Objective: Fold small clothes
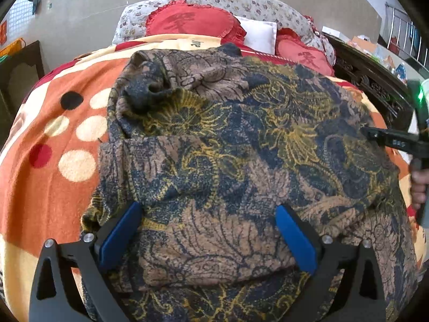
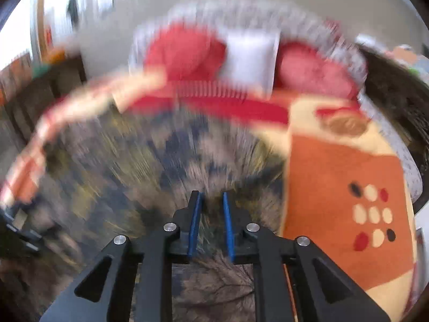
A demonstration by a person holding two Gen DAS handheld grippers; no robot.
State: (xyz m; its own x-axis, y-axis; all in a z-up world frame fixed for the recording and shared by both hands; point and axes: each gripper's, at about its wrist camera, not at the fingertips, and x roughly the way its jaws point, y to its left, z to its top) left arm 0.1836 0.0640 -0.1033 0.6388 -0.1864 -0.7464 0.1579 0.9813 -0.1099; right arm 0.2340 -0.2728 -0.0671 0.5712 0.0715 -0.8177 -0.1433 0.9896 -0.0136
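Note:
A small garment printed in brown, navy and yellow flowers lies partly folded on the bed. My left gripper stands wide open over its near part, one blue pad on each side of a fold and the cloth lying loose between them. My right gripper reaches in from the right edge over the garment's right side, held by a hand. In the blurred right wrist view, the right gripper hangs above the garment with its jaws a narrow gap apart. Nothing is pinched between them.
An orange and cream dotted blanket covers the bed and shows bare to the garment's right. Red cushions, a white pillow and a flowered quilt sit at the head. Dark carved furniture flanks the right side.

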